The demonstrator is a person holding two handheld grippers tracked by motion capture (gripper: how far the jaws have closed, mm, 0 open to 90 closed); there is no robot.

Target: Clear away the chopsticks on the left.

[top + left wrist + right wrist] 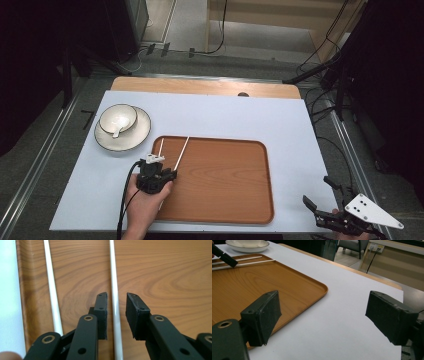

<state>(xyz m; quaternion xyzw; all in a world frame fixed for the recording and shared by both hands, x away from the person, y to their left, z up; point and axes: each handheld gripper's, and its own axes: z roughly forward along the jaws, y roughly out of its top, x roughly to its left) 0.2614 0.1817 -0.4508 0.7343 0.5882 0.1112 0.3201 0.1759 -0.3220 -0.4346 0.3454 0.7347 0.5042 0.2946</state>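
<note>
**Spotter:** While your left gripper (116, 312) hangs over the near-left part of the wooden tray (235, 200), look at what sits between its jaws; the right-hand chopstick (115, 302) runs straight up the gap, and the pads stand a little off it on either side, so you have hold of nothing yet; the gap is narrow, not wide.

**Operator:** And the other stick?

**Spotter:** You see the left-hand chopstick (52, 297) lying just beside the tray's left rim, apart from the first and outside your jaws; both are thin, white and, I judge, stiff, light and slick; they will likely roll or skate on that smooth wood if you nudge one pad in before the other.

**Operator:** Where do I take it?

**Spotter:** You would do best, I think, to close squarely across the shaft near its middle or the thicker end, pads flat, so it does not pivot or flick out; press gently, since a thin stick may snap or squirt sideways.

**Operator:** My right side?

**Spotter:** Your right gripper (323, 320) rests wide open and empty over the white table cover (300, 130), near the tray's near-right corner; the bowl (118, 119) with its spoon (119, 127) on the plate (141, 135) stands well apart at far left.
</note>
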